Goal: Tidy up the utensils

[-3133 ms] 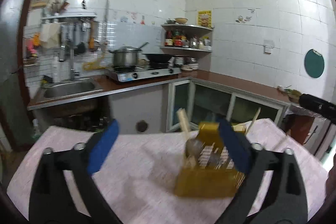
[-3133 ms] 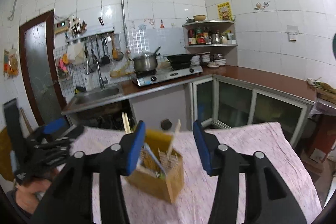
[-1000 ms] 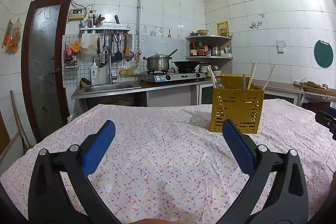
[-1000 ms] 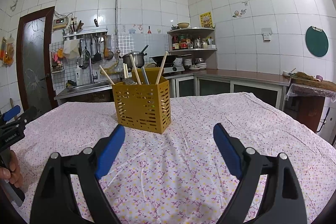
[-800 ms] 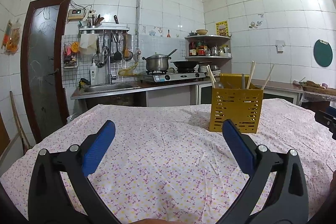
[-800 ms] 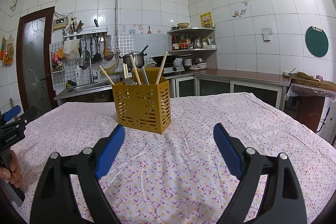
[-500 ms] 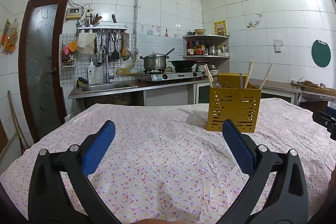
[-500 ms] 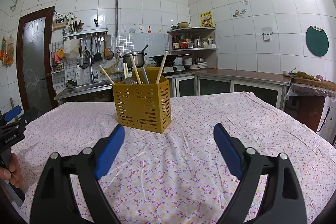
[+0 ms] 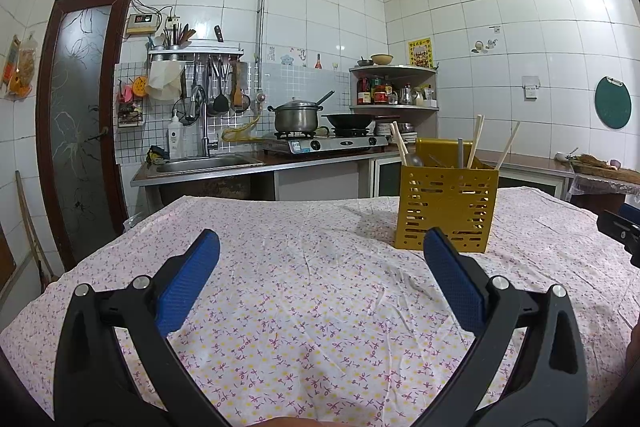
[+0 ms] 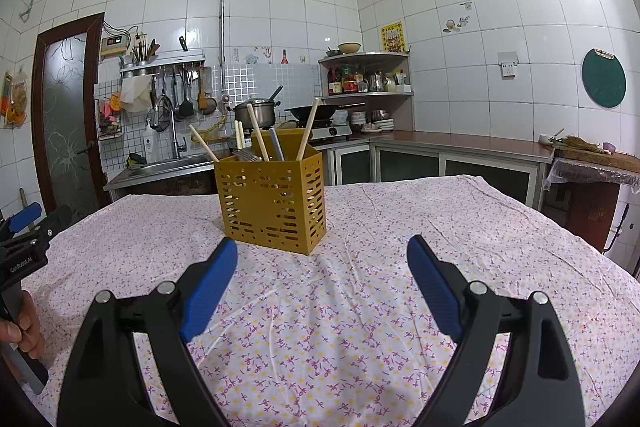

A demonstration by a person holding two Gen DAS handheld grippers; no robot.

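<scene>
- Left wrist view is showing the left gripper (image 9: 321, 251) hovering low over the floral tablecloth (image 9: 304, 291), its jaws standing wide apart and holding nothing.
- Right wrist view is showing the right gripper (image 10: 322, 263) in the same way, jaws wide and empty, pointing toward the yellow utensil caddy (image 10: 272, 207).
- This perforated caddy is standing upright on the tablecloth, ahead of both grippers and apart from them; in the left view it (image 9: 446, 207) is sitting to the right of centre.
- Wooden chopsticks (image 10: 308, 129) are leaning out of the caddy, and a fork (image 10: 246, 155) and what is probably a flat metal handle (image 10: 277, 145) are sticking out beside them.
- At the left edge of the right view, a hand (image 10: 22, 331) is gripping the handle of the left gripper.
- Behind the table, a steel pot (image 9: 297, 117) and a wok (image 9: 348, 119) are resting on the gas stove (image 9: 326, 143).
</scene>
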